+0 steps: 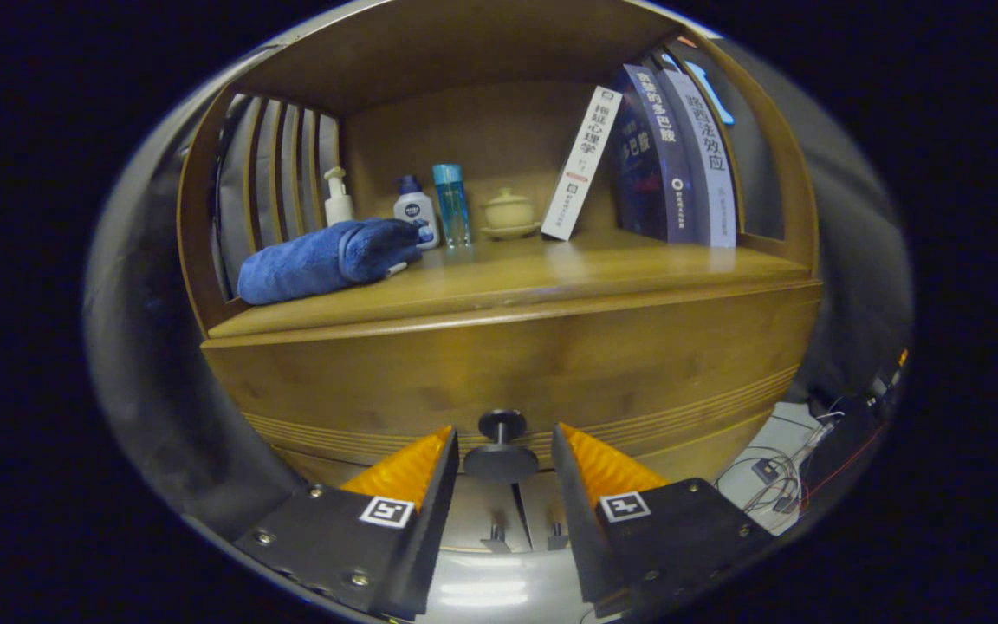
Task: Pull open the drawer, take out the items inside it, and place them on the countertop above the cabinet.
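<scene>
The wooden cabinet's drawer front (516, 364) faces me and looks closed, so whatever lies inside is hidden. Its dark round knob (501, 462) sticks out toward me and sits between my fingertips. My gripper (503, 431) is open, one finger on each side of the knob, with a small gap on both sides and neither pressing on it. Above the drawer runs the wooden countertop (568, 269), just beyond and higher than the fingers.
On the countertop lie a rolled blue towel (326, 258) at the left, a pump bottle (339, 201), a white bottle (415, 211), a clear blue bottle (451, 204), a lidded cup (508, 212) and several leaning books (664, 156). Cables (776, 485) lie on the floor at the right.
</scene>
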The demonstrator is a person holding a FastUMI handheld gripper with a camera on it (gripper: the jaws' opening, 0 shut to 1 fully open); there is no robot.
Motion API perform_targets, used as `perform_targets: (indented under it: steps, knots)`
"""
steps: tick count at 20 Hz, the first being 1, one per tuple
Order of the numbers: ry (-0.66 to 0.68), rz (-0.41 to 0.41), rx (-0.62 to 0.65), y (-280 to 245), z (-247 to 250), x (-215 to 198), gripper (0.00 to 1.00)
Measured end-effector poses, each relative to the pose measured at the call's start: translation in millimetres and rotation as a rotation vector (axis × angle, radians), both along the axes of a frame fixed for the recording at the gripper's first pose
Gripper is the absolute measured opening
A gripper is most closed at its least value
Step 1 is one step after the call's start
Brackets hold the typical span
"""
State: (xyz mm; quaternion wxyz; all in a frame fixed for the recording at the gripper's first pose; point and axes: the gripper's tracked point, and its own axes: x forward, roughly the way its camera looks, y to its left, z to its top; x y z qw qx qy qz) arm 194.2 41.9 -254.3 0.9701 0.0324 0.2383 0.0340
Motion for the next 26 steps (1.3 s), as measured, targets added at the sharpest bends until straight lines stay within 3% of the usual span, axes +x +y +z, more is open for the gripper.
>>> perform_targets:
  steps: [2, 5, 8, 13, 26]
  knots:
    - [-0.002, 0.002, -0.001, 0, 1, 3, 0.64]
    - [0.004, 0.019, -0.007, 2, -2, 7, 0.45]
    - [0.008, 0.009, 0.007, 2, -1, 6, 0.36]
    - [0.011, -0.017, 0.017, 1, 0, -5, 0.36]
    - [0.041, -0.047, -0.007, -4, 10, -98, 0.36]
